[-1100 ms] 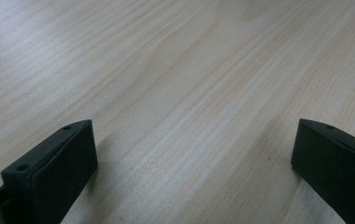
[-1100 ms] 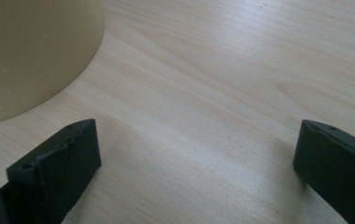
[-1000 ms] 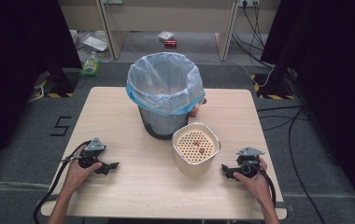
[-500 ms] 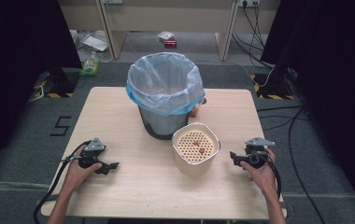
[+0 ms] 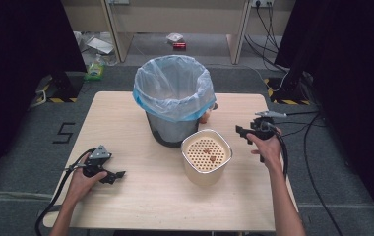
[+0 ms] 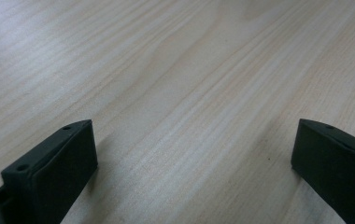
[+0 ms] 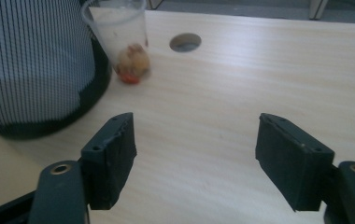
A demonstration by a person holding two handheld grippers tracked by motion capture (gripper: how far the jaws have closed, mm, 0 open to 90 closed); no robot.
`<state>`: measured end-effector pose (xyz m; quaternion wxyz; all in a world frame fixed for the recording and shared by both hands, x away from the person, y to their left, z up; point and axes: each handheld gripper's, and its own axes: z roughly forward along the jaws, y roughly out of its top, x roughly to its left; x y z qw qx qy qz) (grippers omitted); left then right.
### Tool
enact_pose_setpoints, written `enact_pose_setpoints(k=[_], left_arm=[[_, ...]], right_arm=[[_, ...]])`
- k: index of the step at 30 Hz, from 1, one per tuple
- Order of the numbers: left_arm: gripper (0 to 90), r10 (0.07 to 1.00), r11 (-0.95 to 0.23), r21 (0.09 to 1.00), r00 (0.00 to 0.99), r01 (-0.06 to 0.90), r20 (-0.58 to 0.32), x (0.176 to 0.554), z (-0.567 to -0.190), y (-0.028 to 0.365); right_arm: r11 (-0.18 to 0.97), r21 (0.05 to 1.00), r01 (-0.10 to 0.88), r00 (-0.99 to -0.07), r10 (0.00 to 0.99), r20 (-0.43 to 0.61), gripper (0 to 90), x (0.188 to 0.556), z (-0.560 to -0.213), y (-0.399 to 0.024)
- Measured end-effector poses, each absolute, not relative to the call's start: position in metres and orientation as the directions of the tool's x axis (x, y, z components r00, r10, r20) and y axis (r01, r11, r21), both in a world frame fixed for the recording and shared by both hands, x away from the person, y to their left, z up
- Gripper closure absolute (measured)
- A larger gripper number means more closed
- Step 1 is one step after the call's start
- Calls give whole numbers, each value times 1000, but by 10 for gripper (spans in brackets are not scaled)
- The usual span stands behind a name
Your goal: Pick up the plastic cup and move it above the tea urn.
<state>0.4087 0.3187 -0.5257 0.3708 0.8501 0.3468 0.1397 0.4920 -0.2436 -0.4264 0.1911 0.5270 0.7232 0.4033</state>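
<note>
A mesh bin [image 5: 171, 127] lined with a pale blue bag [image 5: 174, 86] stands at the table's middle back. In front of it sits a cream container [image 5: 205, 156] with a perforated insert holding a few brown scraps. Behind the bin's right side stands a clear plastic cup [image 7: 118, 32] with food scraps [image 7: 132, 64] in its bottom. My right gripper [image 5: 241, 132] is open, held above the table right of the container and pointing toward the cup [image 5: 205, 117]. My left gripper [image 5: 117, 175] is open and empty, resting low over bare wood at the front left.
A round cable hole [image 7: 185, 42] lies in the tabletop [image 5: 126, 123] beyond the cup. Cables trail from both grippers off the table's edges. Litter and cables lie on the grey floor behind the table.
My right gripper has lifted and moved away from the front edge toward the back right, turning toward the cup beside the bin. The left gripper has stayed put.
</note>
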Motion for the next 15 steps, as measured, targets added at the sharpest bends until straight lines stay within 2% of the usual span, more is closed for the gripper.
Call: enact_pose_setpoints(k=[6, 15], left_arm=[[0, 695, -484, 727, 719, 487, -19, 408, -526, 319], [0, 694, -484, 727, 719, 487, -20, 409, -526, 319]], right_arm=[[114, 782, 613, -380, 910, 166, 435, 528, -412, -220], [128, 772, 623, -393, 904, 167, 498, 563, -406, -192]])
